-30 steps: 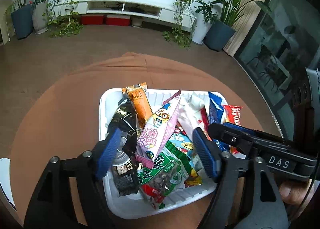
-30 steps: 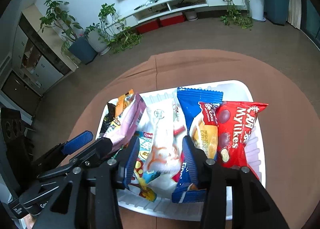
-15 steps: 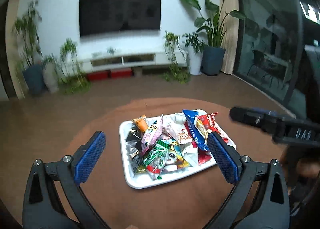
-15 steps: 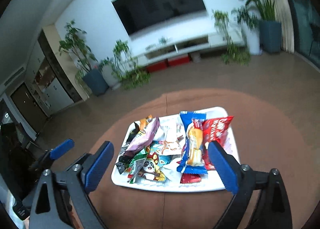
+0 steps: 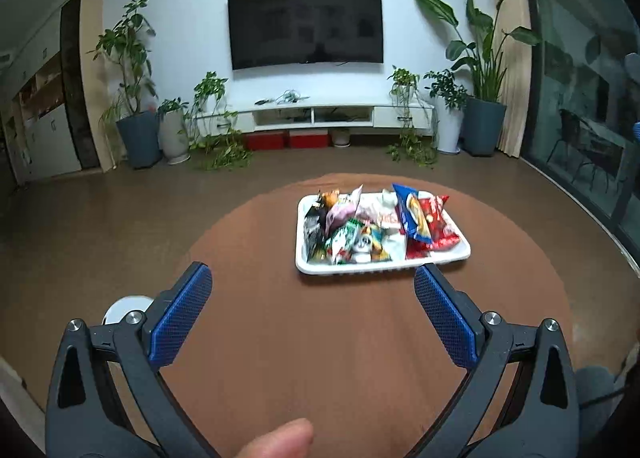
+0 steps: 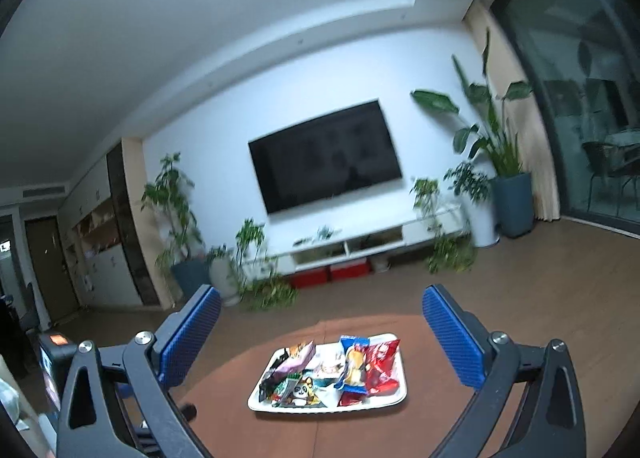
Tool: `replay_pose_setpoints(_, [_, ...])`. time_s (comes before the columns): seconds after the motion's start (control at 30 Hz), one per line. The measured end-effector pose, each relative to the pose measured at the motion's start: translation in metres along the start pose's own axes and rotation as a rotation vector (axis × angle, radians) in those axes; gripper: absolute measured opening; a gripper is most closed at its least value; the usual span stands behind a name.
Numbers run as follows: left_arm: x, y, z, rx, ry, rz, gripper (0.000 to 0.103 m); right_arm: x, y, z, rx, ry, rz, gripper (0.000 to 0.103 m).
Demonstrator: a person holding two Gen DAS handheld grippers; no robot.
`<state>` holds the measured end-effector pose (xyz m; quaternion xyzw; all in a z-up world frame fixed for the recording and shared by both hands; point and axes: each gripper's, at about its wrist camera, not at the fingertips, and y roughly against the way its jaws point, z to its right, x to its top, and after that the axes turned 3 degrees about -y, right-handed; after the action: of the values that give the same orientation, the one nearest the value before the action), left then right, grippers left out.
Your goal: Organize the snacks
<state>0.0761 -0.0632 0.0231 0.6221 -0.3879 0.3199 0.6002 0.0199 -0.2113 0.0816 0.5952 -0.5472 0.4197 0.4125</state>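
— Left wrist view first: where do the snacks (image 5: 372, 224) sit?

— Heaped in a white tray (image 5: 460, 252), right of centre in the frame, on a round brown table (image 5: 320, 338). A red packet (image 5: 438, 218) lies at the heap's right end with a blue one (image 5: 408, 206) just beside it; a pink one (image 5: 340, 210) and a dark one (image 5: 314, 226) are at the left end. Several packets overlap, and none hangs over the tray's rim (as far as the blur allows).

— And the tongs?

— The left gripper (image 5: 312, 294) is spread wide with nothing between its blue pads (image 5: 180, 318), and its right fingertip shows just below the tray's near edge in the frame. The right gripper (image 6: 320, 322) has just been opening its jaws and also stands wide and empty, with the tray (image 6: 256, 404) low in the middle of its view between the two fingers.

— How much open room around the tray?

— Bare tabletop runs wide across the lower half of the left view, from the tray's near rim down to a fingertip (image 5: 280, 438) at the bottom edge. On the tray's left the table is clear out to its curved edge; on the right and far sides the margin is narrower. A white round object (image 5: 124, 306) peeks out past the table's lower-left edge, behind the left finger.

— Beyond the table?

— Open brown floor (image 5: 120, 210) up to the white TV console (image 5: 320, 114), potted plants (image 5: 136, 98) on both sides, and glass doors (image 5: 592, 98) along the right.
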Motion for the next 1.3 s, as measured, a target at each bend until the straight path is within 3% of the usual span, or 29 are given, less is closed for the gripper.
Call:
replay_pose_setpoints(0.13, [-0.021,0.019,0.005,-0.007,0.008,-0.051,0.103,-0.007,0.025,0.000,-0.054,0.021,-0.035,0.103])
replay_pose_setpoints(0.33, [-0.053,0.038,0.018,-0.058,0.013,-0.117,0.103,-0.043,0.028,-0.002,-0.079,0.076,-0.290,0.103])
replay_pose_setpoints(0.53, [-0.079,0.042,0.025,-0.052,0.019,-0.185,0.103,-0.077,0.030,0.005,-0.184,0.064,-0.411,0.103])
replay_pose_setpoints(0.77, [-0.089,0.038,0.022,-0.053,0.029,-0.211,0.103,-0.095,0.031,0.008,-0.230,0.065,-0.478,0.103])
replay_pose_setpoints(1.3, [-0.089,0.014,0.009,-0.055,0.051,-0.267,0.103,-0.124,0.024,-0.009,-0.222,0.120,-0.555,0.103])
